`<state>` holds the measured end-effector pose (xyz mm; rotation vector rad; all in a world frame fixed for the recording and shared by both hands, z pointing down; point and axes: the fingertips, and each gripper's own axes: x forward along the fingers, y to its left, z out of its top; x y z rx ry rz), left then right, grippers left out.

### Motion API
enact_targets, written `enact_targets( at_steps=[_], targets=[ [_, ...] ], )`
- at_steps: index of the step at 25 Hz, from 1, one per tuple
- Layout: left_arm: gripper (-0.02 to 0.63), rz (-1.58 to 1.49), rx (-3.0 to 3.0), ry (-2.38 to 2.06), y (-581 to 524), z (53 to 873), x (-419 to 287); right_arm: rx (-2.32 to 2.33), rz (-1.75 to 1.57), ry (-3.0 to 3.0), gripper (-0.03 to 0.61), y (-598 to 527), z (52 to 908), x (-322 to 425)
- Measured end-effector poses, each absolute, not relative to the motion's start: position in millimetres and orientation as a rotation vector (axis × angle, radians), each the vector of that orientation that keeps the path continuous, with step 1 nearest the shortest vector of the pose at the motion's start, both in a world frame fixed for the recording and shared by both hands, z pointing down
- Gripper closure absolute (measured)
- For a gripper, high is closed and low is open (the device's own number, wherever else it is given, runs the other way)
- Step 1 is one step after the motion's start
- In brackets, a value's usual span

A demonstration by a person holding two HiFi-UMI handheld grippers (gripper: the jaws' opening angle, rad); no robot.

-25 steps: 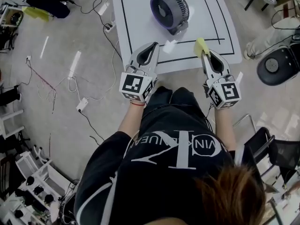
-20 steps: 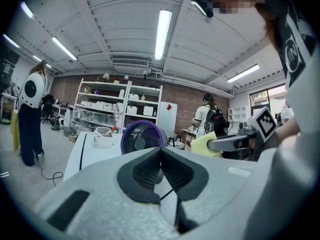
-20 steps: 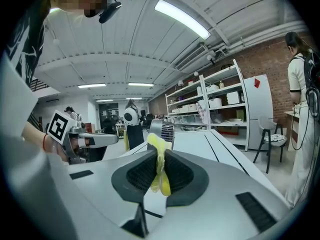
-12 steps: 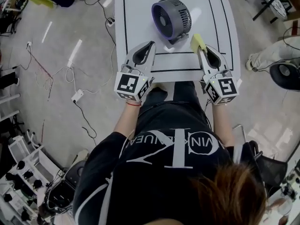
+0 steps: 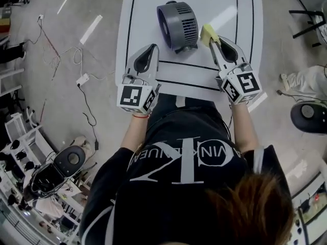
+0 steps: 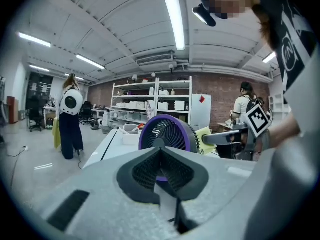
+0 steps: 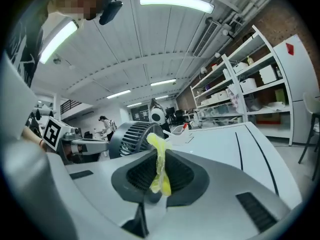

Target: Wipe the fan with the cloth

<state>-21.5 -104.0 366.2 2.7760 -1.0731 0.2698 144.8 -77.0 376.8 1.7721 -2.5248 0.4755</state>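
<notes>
A grey fan (image 5: 176,18) with a purple front ring stands on the white table (image 5: 225,4). In the head view my right gripper (image 5: 211,41) is shut on a yellow cloth (image 5: 207,34), which sits right beside the fan's right side. The right gripper view shows the cloth (image 7: 159,169) pinched upright between the jaws, with the fan's back grille (image 7: 131,135) just beyond. My left gripper (image 5: 153,48) is shut with nothing in it, just short of the fan's left front. From the left gripper view the fan (image 6: 167,134) faces me, the cloth (image 6: 206,136) at its right.
Black lines frame a rectangle on the table. A small white container (image 6: 131,129) sits behind the fan. Cables and a power strip (image 5: 82,79) lie on the floor at the left, and a round black stool (image 5: 309,117) stands at the right. A person (image 6: 70,116) stands far off.
Both grippers have moved forward over the table toward the fan. The right one carried the cloth up to the fan's right side; the left one closed in on the fan's left.
</notes>
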Motion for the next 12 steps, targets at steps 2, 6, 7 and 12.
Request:
enact_targets(
  at_steps=[2,6,7,12],
  targets=[
    [0.603,0.287,2.756,-1.123,-91,365,-21,1.729,0.506,-2.579,0.540,-78,379,146],
    [0.603,0.234,2.717,-1.177,-74,357,-17,1.659,0.546,-2.668,0.540,-84,376,148],
    [0.603,0.222,2.703,-1.184,-70,355,-16,1.640,0.555,-2.697,0.541,-88,374,149],
    [0.505,0.294,2.697,-1.163,-56,345,0,1.487,0.579,-2.874,0.540,-103,356,155]
  ],
)
